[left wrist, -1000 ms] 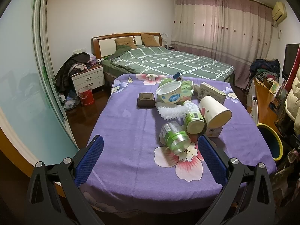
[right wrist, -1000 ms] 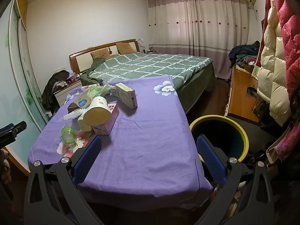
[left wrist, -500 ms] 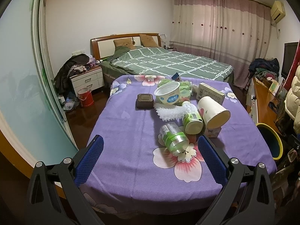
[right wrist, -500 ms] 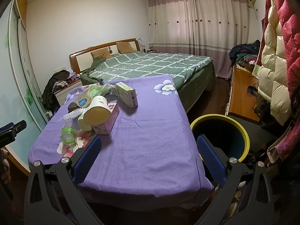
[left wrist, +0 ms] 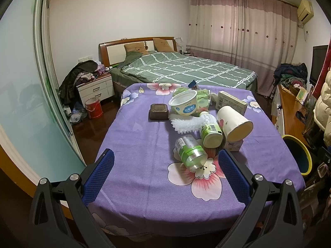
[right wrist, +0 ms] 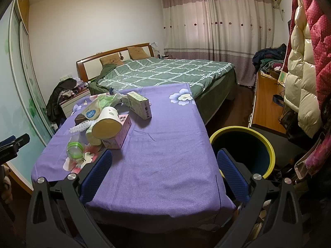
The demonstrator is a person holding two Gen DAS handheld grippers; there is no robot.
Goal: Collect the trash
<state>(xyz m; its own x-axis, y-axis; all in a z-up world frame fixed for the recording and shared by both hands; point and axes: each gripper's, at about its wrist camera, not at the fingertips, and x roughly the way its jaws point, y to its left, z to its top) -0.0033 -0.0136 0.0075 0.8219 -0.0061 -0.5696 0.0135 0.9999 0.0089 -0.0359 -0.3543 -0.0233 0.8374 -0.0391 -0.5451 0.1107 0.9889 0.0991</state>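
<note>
Both hand-held grippers, left (left wrist: pixel 165 177) and right (right wrist: pixel 164 175), gape empty; I judge the lower-centre plastic bottle (left wrist: pixel 190 153) light, slippery, best pinched across its ribbed middle.

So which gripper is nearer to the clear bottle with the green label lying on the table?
Left. The left gripper faces the clear bottle just ahead, between its open jaws. The right gripper sits further right, near the bin; the bottle lies off to its left.

Surface draped in a purple floral cloth (left wrist: pixel 144 165), bearing a clear plastic bottle with green label (left wrist: pixel 191 155) on its side, a tipped paper cup (left wrist: pixel 234 121), white tub (left wrist: pixel 183 103), brown square dish (left wrist: pixel 158 111), pink carton (right wrist: pixel 120 132) and white box (right wrist: pixel 139 104).
</note>
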